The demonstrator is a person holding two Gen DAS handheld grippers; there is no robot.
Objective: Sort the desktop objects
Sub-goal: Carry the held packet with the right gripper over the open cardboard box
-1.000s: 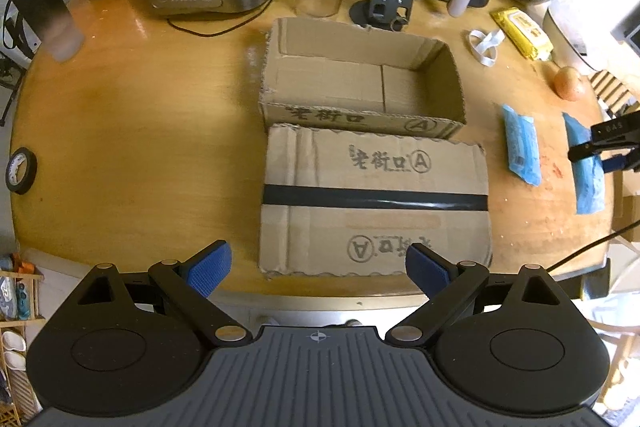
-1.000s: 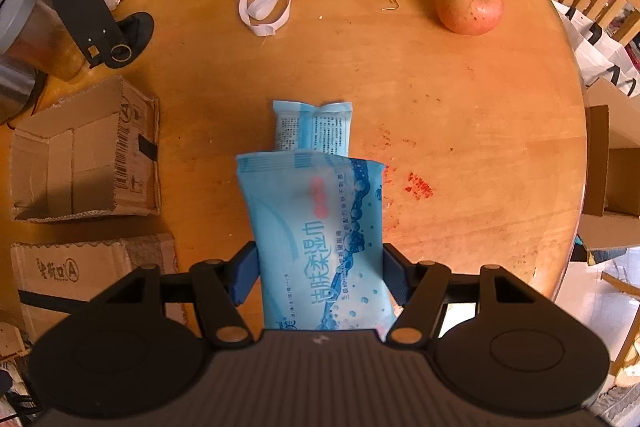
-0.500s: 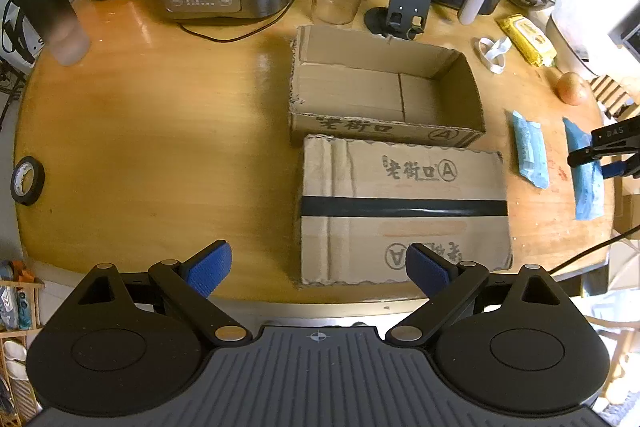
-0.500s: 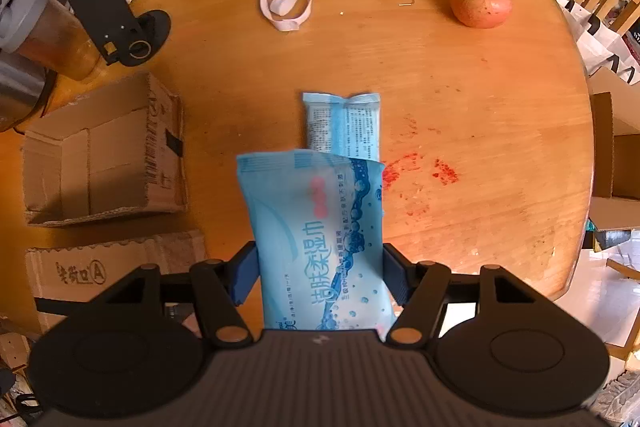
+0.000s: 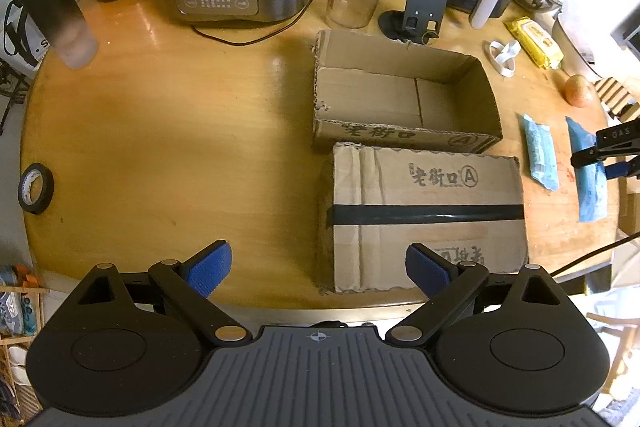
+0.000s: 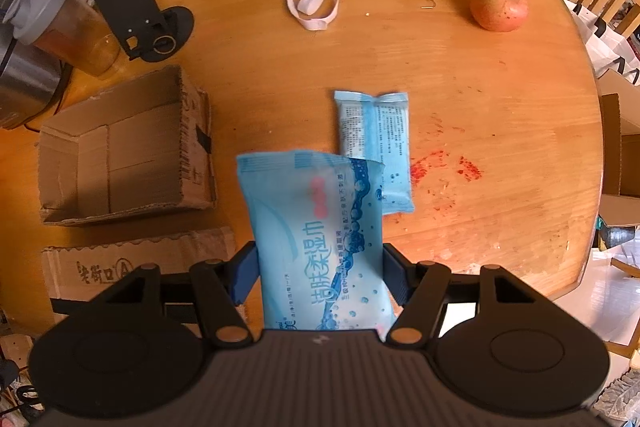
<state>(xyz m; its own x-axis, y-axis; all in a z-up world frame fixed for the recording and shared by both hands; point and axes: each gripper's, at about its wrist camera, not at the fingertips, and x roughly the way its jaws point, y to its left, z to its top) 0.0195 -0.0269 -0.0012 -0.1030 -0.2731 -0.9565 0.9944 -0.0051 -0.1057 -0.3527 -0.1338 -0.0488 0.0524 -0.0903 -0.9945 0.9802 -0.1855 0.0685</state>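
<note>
The large blue wipes pack [image 6: 320,243] is clamped across its width between the two pads of the right gripper [image 6: 320,267], held lengthwise so the free end sticks out forward, clear of the table [image 6: 500,131]. That grip looks chosen for carrying: the pack can be swung over and dropped end-first into the open cardboard box [image 6: 120,147], which sits well to the left with its mouth up and nothing seen inside. A second, smaller blue pack [image 6: 374,143] is left lying flat on the wood, just beyond the held one, presumably to be fetched afterwards. The left gripper [image 5: 318,267] is held spread wide, nothing between its pads, hovering at the near table edge over the flattened cardboard lid [image 5: 424,211], apparently kept in reserve.

Compared with a second ago, the held pack is seen lifted higher and pulled back: the smaller pack, the apple [image 6: 498,5] and the white strap [image 6: 316,1] all appear lower and farther right in the right view, and more of the box is exposed. In the left view the box is shifted rightward, so that gripper has drifted left.
</note>
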